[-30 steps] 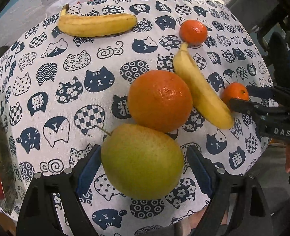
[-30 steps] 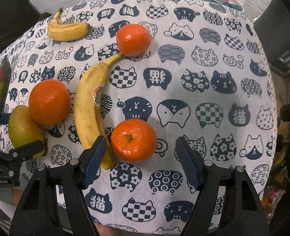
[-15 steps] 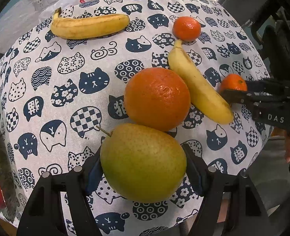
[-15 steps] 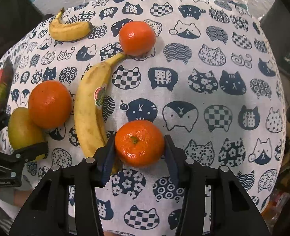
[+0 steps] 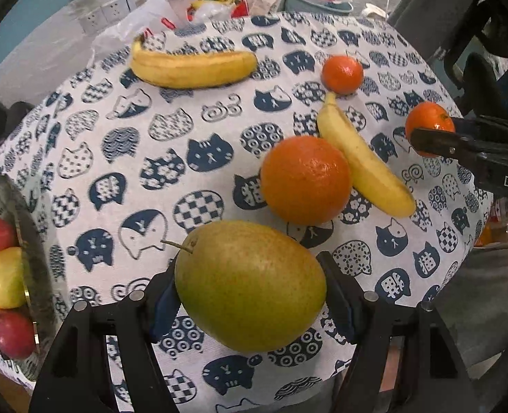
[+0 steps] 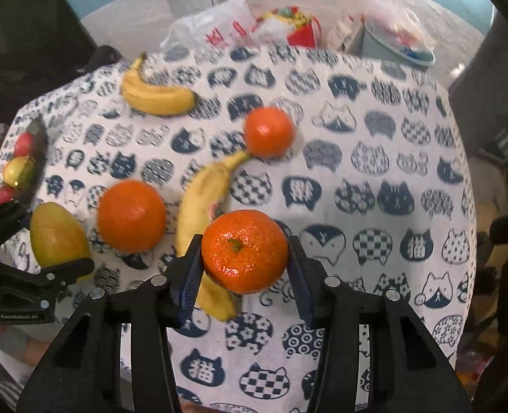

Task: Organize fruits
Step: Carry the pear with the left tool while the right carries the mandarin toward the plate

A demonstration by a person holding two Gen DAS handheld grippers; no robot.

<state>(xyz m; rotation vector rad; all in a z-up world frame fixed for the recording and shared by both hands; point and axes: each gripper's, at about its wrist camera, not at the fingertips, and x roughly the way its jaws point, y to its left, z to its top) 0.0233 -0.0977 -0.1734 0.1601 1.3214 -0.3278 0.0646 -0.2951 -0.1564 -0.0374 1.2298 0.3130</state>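
My left gripper is shut on a green-yellow pear, held just above the cat-print tablecloth. My right gripper is shut on a small mandarin, lifted off the cloth; the same mandarin shows at the right of the left wrist view. On the cloth lie a big orange, a banana beside it, a second mandarin at that banana's tip, and another banana at the far side.
A metal bowl with red and yellow apples sits at the table's left edge. Plastic bags and snack packets crowd the floor beyond the far edge, next to a grey tub. A dark chair stands at right.
Both grippers closed on their fruit, the left on the pear and the right on the mandarin. Both then rose, lifting the fruit off the cloth.
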